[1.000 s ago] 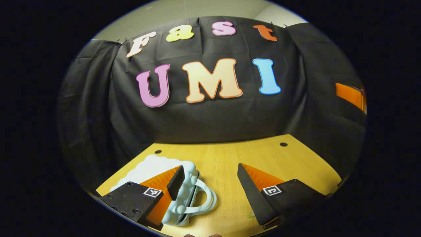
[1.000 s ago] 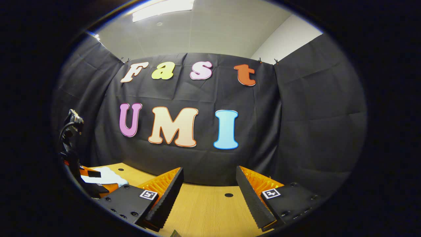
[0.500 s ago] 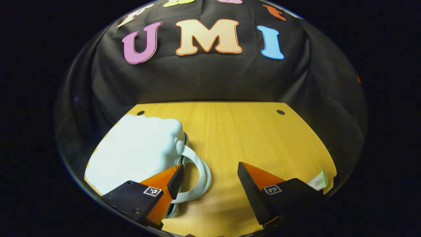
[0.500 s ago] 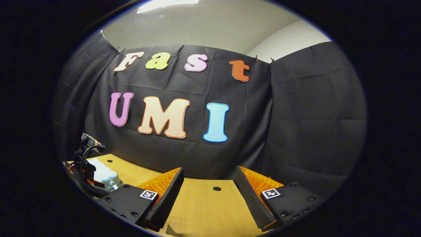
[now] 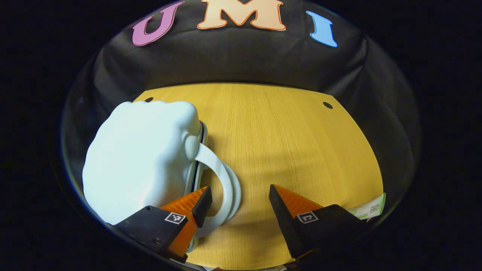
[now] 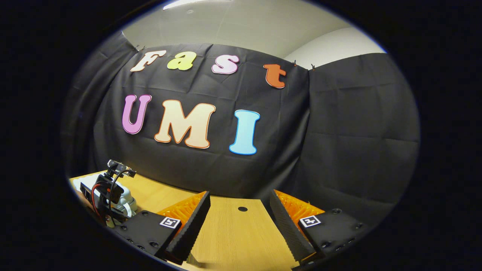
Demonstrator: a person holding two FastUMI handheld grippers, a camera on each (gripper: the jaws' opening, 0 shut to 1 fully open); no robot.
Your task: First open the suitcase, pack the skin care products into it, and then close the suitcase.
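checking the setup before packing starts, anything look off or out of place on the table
Nothing stands out. The pale suitcase lies flat and closed on the wooden table, handle toward the open left tool. A skin care tube lies at the table's near right edge, partly hidden.

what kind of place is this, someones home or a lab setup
Most likely a staged recording booth, not a home: black cloth wall draped around a bare light wooden table, with one pale blue moulded plastic suitcase set out and office ceiling panels above.
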